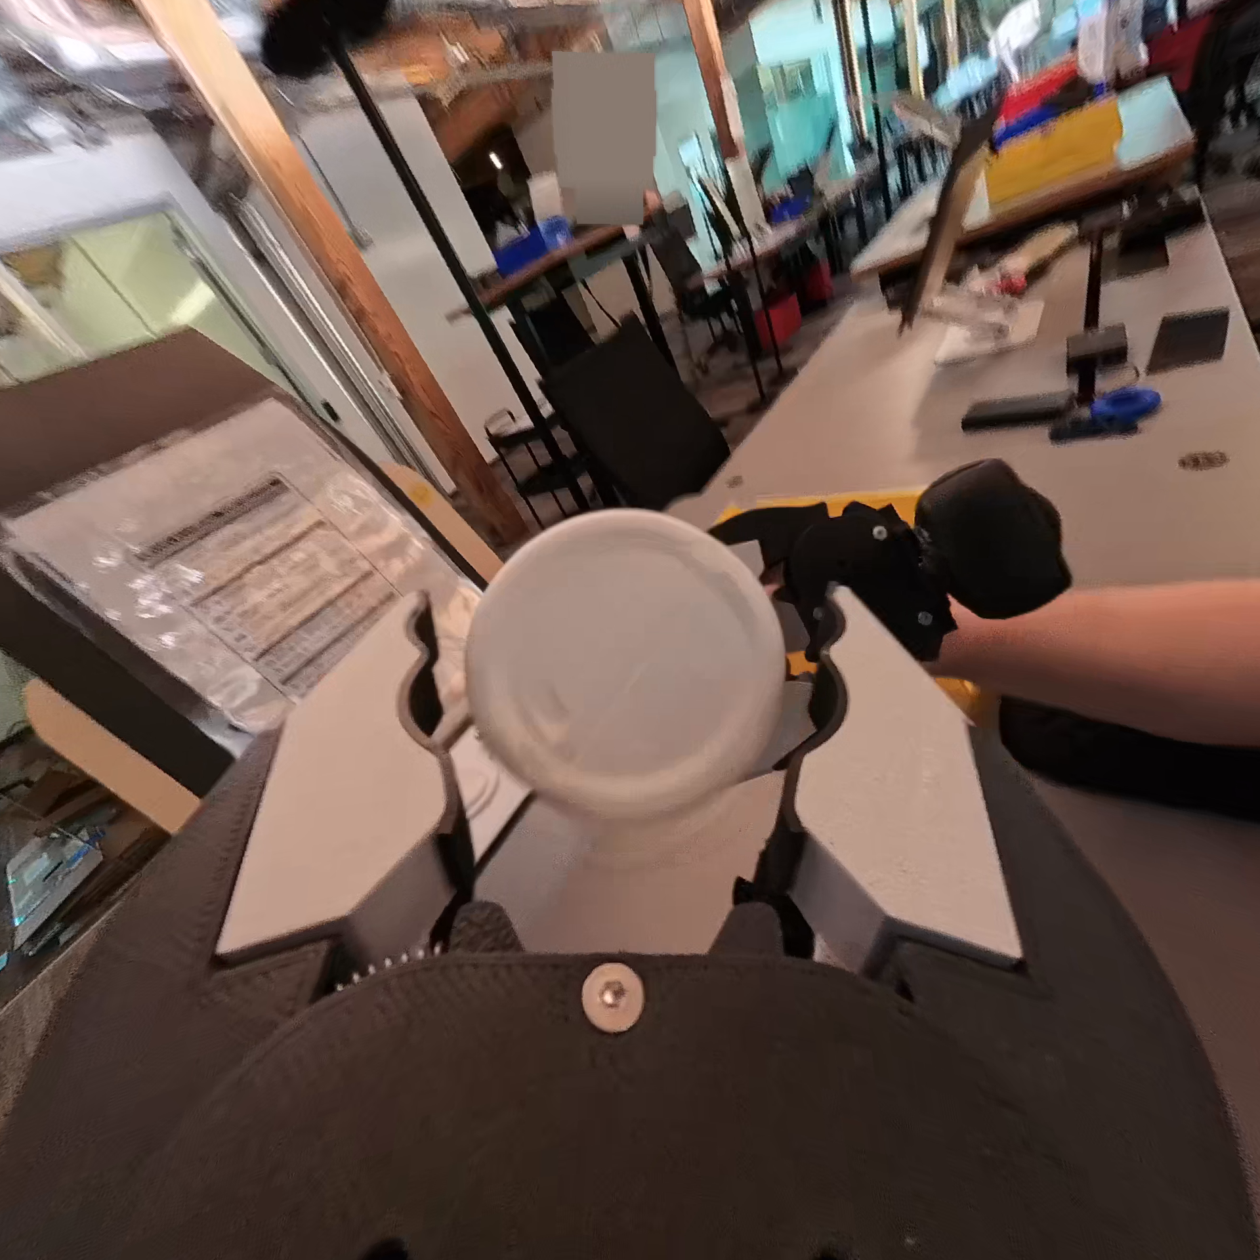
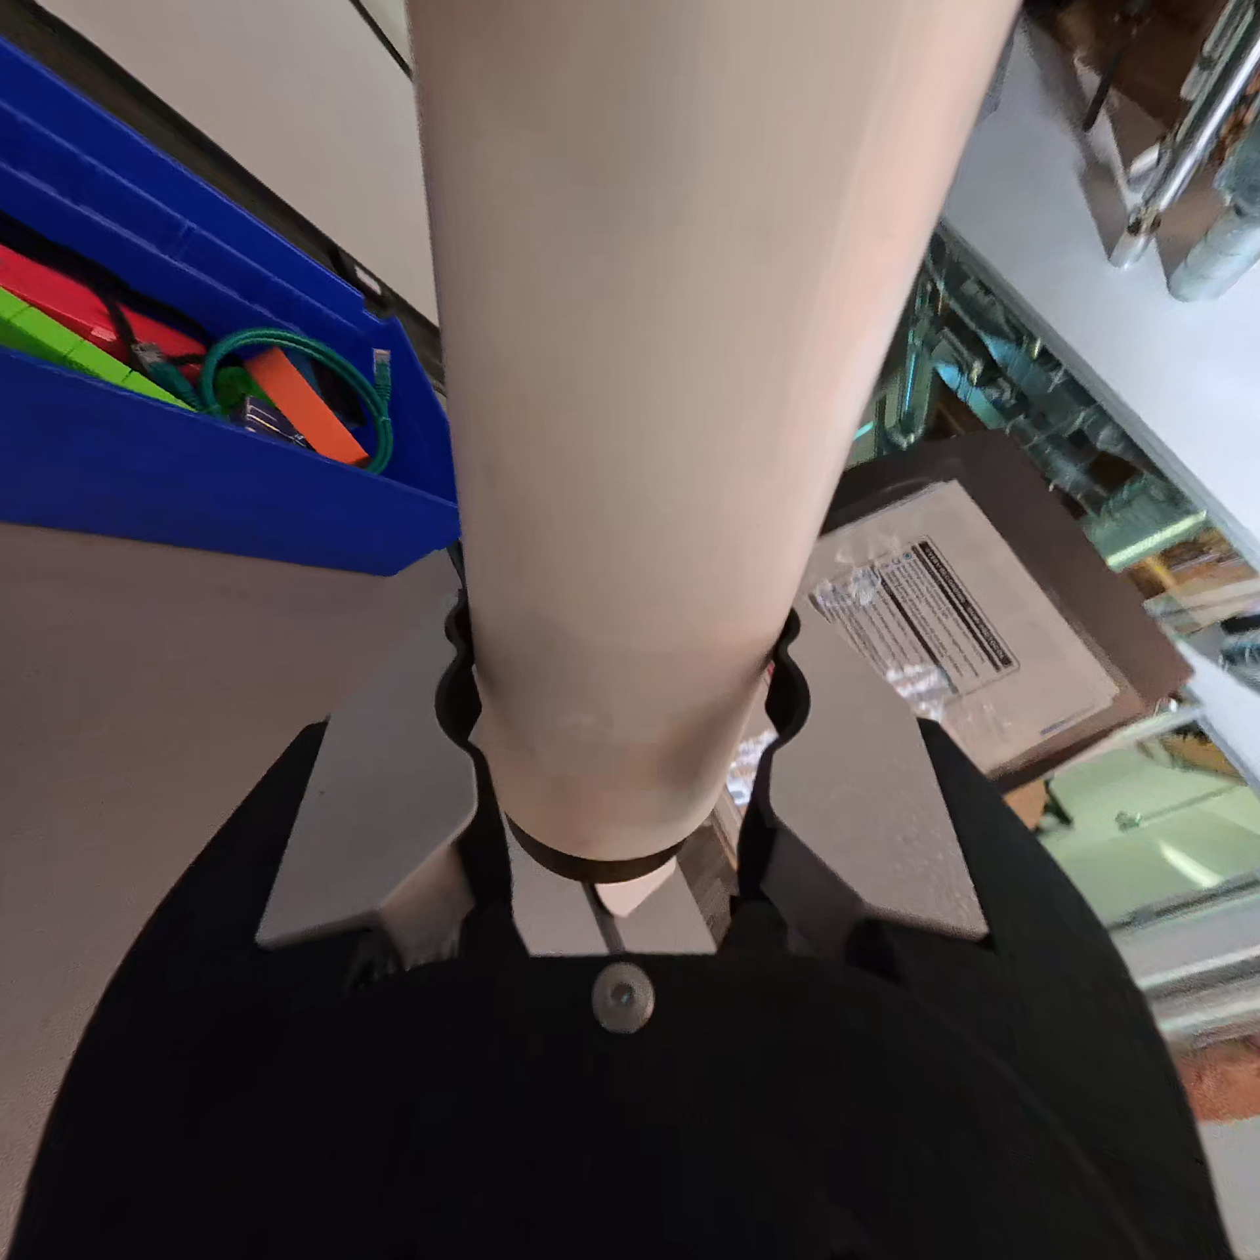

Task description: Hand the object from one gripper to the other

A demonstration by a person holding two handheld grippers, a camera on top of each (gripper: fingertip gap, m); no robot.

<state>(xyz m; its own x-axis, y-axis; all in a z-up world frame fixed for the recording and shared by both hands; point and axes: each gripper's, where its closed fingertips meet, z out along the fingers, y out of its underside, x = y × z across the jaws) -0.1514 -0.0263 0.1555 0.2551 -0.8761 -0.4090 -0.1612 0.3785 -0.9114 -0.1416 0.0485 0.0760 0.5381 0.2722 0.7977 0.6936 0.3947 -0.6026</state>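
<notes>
1. Both claws are involved: the right claw [image 2: 624, 688] is clamping the narrow end of a pale, smooth, tapered object [image 2: 648, 409].
2. Left claw [image 1: 624, 675] is bracketing its round rimmed end [image 1: 624, 661] above the counter [image 1: 954, 436]; firm grip cannot be told.
3. Closing the left claw squarely before releasing seems wise, since the slick taper may slip.

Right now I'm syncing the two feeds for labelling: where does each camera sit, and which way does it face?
Left wrist view: sits on the left gripper, looks along its fingers at the white object's round end; the right gripper and a forearm show beyond.
Right wrist view: sits on the right gripper, looks along the white object's side between its own fingers; blue bin to the left.
Shared: the white object and a plastic-wrapped box.
</notes>
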